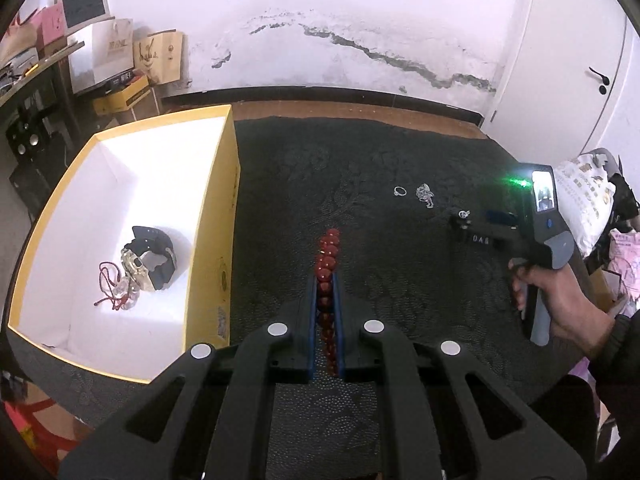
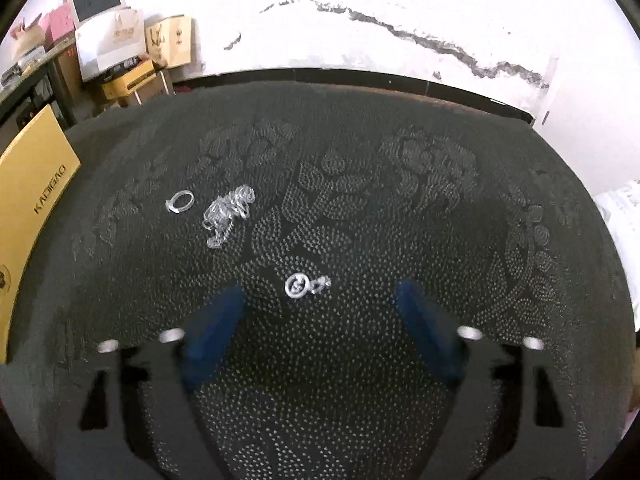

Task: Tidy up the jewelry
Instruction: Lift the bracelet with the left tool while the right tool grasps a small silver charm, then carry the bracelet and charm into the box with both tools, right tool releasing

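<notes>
My left gripper [image 1: 325, 280] is shut on a red bead bracelet [image 1: 328, 252] and holds it above the dark patterned cloth, just right of the yellow box [image 1: 212, 200]. The box holds a black-strapped watch [image 1: 150, 258] and a red cord pendant [image 1: 116, 288]. My right gripper [image 2: 320, 300] is open and low over the cloth, its fingers on either side of a small silver earring [image 2: 306, 285]. A silver ring [image 2: 181, 201] and a tangled silver chain [image 2: 228, 216] lie farther out on the left. The right gripper also shows in the left wrist view [image 1: 464, 220].
The dark embossed cloth [image 2: 360, 208] covers the table up to a white cracked wall. Paper bags and boxes [image 1: 120, 56] stand at the back left. A white door [image 1: 580, 60] is at the right. The yellow box's side [image 2: 32, 200] borders the cloth on the left.
</notes>
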Motion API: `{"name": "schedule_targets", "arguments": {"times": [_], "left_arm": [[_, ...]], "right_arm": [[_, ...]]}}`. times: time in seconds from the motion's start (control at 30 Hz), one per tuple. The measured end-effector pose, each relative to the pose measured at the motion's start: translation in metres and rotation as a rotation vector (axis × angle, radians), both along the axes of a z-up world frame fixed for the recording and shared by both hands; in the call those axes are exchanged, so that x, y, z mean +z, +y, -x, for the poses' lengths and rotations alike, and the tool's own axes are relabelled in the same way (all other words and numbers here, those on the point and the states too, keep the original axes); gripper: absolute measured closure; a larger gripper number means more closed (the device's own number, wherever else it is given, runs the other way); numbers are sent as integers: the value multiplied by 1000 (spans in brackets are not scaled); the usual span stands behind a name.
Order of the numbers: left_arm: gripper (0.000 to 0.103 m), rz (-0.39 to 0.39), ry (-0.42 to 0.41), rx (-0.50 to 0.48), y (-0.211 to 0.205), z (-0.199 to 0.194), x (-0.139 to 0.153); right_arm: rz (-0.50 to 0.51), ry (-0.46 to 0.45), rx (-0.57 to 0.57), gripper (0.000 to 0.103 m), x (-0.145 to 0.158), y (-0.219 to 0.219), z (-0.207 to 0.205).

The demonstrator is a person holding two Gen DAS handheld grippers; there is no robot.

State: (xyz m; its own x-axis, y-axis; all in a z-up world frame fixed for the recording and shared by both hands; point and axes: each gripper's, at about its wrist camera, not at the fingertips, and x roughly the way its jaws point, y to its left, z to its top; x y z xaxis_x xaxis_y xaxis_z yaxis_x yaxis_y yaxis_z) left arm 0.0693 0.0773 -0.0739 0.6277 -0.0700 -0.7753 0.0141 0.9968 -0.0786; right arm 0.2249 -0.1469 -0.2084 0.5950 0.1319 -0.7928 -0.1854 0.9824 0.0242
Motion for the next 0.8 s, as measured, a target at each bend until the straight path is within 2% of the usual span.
{"name": "schedule_targets", "arguments": {"times": [0.03,0.07,0.1,0.13,0.27,0.4,0.63,0.8], "left_arm": [[96,-1,0,-1,0,0,0],[96,0,1,0,0,0,0],[96,2,3,0,1,-1,-1],[96,3,4,0,2,-1,-2],[96,-5,4,9,5,-2,1],[96,-15,-1,21,10,-2,7],[96,-7,-4,57,26,-4,17],[96,-22,-15,80,44,-7,30]], "right_arm": [[1,-6,-8,45,1,-1,0],[-3,-9,-10,69,3,-1,-1],[-4,-13,-8,81,4,-2,0],[-8,-9,4,86,4,0,1],[7,7,26,94,8,5,1],[21,11,25,94,18,12,8],[-31,-26,30,94,77,16,51],[-39,-49,79,94,127,44,84]]}}
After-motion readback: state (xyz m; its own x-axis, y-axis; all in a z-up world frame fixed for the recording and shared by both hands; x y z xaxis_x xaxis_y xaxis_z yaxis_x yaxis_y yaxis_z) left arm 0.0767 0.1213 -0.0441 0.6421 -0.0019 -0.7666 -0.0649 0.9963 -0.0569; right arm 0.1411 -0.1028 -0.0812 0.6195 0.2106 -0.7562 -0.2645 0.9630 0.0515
